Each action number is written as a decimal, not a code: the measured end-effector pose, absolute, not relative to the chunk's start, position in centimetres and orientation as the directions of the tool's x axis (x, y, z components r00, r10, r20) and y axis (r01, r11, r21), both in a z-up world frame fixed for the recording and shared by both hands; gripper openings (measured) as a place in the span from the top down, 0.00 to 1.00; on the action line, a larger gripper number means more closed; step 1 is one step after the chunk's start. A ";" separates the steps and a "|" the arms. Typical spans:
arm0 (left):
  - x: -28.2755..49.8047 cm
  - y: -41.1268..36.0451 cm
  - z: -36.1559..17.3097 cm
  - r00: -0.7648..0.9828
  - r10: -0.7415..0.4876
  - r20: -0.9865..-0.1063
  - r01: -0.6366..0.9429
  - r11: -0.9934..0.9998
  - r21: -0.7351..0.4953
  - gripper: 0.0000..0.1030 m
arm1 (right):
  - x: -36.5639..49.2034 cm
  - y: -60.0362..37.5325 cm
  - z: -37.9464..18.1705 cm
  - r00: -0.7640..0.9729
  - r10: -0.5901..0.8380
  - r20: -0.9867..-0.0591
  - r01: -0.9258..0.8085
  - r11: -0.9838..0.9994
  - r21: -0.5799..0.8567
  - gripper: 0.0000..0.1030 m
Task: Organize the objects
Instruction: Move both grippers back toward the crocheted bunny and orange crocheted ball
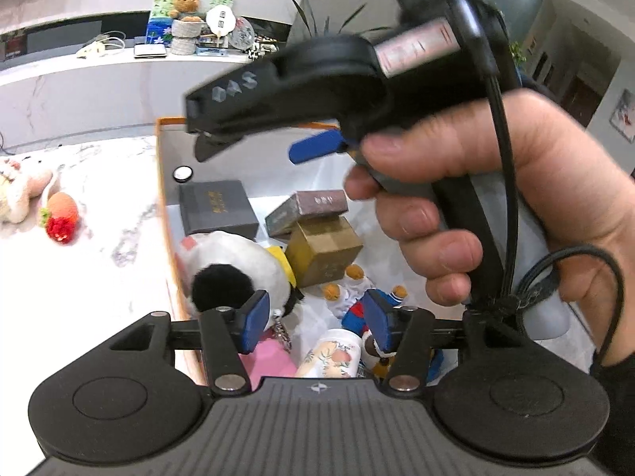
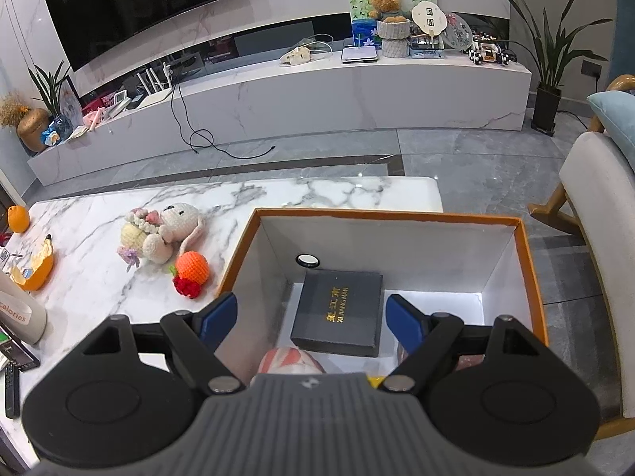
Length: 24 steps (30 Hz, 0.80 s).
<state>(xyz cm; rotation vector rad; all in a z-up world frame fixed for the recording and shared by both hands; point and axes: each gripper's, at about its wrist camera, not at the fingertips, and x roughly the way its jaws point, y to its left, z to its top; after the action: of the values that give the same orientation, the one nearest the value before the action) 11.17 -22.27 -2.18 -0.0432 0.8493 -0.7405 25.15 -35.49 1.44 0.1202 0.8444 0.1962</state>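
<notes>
An orange-rimmed box (image 2: 381,216) with white walls stands on the marble table (image 2: 91,230). In it lie a dark grey gift box (image 2: 339,309), a panda plush (image 1: 234,261), a brown carton (image 1: 323,250), a purple-brown box (image 1: 305,206), a small bear doll (image 1: 357,301) and a floral cup (image 1: 331,353). My left gripper (image 1: 315,321) hovers over these, open, with nothing pressed between its blue pads. My right gripper (image 2: 311,319) hangs open above the box, and a hand holds it. A crochet bunny (image 2: 166,230) and a crochet orange with strawberry (image 2: 192,267) lie on the table left of the box.
An orange (image 2: 18,218) and peel (image 2: 37,265) sit at the table's far left, with a white container (image 2: 20,313) and a remote (image 2: 12,388) nearer. A chair (image 2: 595,198) stands right of the box. A TV bench (image 2: 278,91) runs behind.
</notes>
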 end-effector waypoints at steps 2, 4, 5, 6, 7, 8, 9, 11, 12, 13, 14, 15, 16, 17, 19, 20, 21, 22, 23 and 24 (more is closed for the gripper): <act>11.5 -21.5 -2.2 0.439 -0.609 -0.660 0.567 0.758 -0.322 0.40 | 25.1 -35.3 1.5 0.647 0.220 -0.730 -0.127 0.975 0.181 0.19; 11.7 -20.6 -2.0 0.452 -0.605 -0.655 0.558 0.765 -0.321 0.40 | 25.1 -35.1 1.5 0.645 0.223 -0.731 -0.132 0.975 0.181 0.19; 12.0 -20.4 -2.1 0.458 -0.604 -0.652 0.554 0.768 -0.322 0.40 | 25.1 -35.0 1.4 0.644 0.224 -0.732 -0.134 0.974 0.181 0.19; 11.9 -19.7 -1.9 0.461 -0.606 -0.649 0.552 0.768 -0.325 0.42 | 25.0 -34.8 1.4 0.642 0.225 -0.733 -0.136 0.974 0.179 0.19; 12.0 -19.1 -1.8 0.452 -0.624 -0.637 0.560 0.755 -0.341 0.42 | 25.0 -34.6 1.3 0.641 0.225 -0.734 -0.140 0.974 0.176 0.19; 12.1 -18.6 -1.7 0.444 -0.637 -0.630 0.565 0.745 -0.355 0.43 | 25.0 -34.4 1.3 0.640 0.225 -0.735 -0.143 0.974 0.174 0.19; 12.2 -18.3 -1.7 0.436 -0.646 -0.627 0.569 0.737 -0.364 0.43 | 25.0 -34.3 1.3 0.639 0.226 -0.736 -0.146 0.974 0.172 0.19; 12.1 -17.9 -1.2 0.456 -0.616 -0.642 0.561 0.759 -0.330 0.38 | 24.9 -33.9 1.3 0.636 0.229 -0.737 -0.155 0.973 0.169 0.19; 12.0 -17.7 -1.0 0.472 -0.594 -0.651 0.558 0.773 -0.301 0.38 | 24.9 -33.7 1.3 0.634 0.230 -0.738 -0.159 0.973 0.166 0.19; 12.0 -17.3 -0.8 0.475 -0.594 -0.649 0.565 0.772 -0.293 0.38 | 24.8 -33.4 1.2 0.633 0.230 -0.740 -0.162 0.973 0.163 0.19; 12.0 -16.8 -0.8 0.473 -0.599 -0.646 0.568 0.768 -0.296 0.38 | 24.8 -33.2 1.2 0.631 0.229 -0.741 -0.165 0.973 0.160 0.19; 12.0 -16.3 -0.7 0.475 -0.597 -0.647 0.568 0.769 -0.293 0.38 | 24.7 -33.0 1.2 0.630 0.230 -0.742 -0.168 0.973 0.158 0.19; 12.1 -15.8 -0.8 0.479 -0.589 -0.651 0.568 0.773 -0.282 0.38 | 24.6 -32.8 1.2 0.629 0.230 -0.743 -0.171 0.973 0.157 0.19; 12.2 -15.3 -1.0 0.482 -0.579 -0.657 0.569 0.777 -0.267 0.38 | 24.4 -32.7 1.2 0.628 0.231 -0.743 -0.174 0.973 0.155 0.19; 12.3 -14.3 -1.3 0.482 -0.561 -0.673 0.571 0.784 -0.245 0.38 | 24.1 -32.3 1.2 0.628 0.232 -0.743 -0.182 0.972 0.150 0.19; 12.4 -13.8 -1.6 0.482 -0.550 -0.682 0.569 0.788 -0.233 0.38 | 23.9 -32.2 1.3 0.627 0.232 -0.744 -0.185 0.972 0.147 0.19; 12.5 -13.2 -1.8 0.483 -0.541 -0.689 0.567 0.792 -0.225 0.38 | 23.7 -32.0 1.3 0.626 0.231 -0.744 -0.189 0.972 0.143 0.19; 12.6 -12.6 -2.0 0.485 -0.533 -0.693 0.563 0.797 -0.219 0.38 | 23.6 -31.9 1.3 0.625 0.229 -0.746 -0.191 0.972 0.139 0.19; 12.7 -12.2 -2.2 0.486 -0.529 -0.695 0.561 0.799 -0.216 0.38 | 23.4 -31.7 1.3 0.624 0.228 -0.748 -0.194 0.972 0.135 0.19; 12.7 -11.7 -2.2 0.488 -0.525 -0.697 0.559 0.801 -0.212 0.38 | 23.2 -31.6 1.4 0.624 0.227 -0.748 -0.196 0.972 0.132 0.19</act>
<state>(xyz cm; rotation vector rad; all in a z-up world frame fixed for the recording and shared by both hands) 12.71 -11.68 -2.20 0.0450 0.8313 -0.6595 23.21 -31.62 1.35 0.0387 0.8642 0.2426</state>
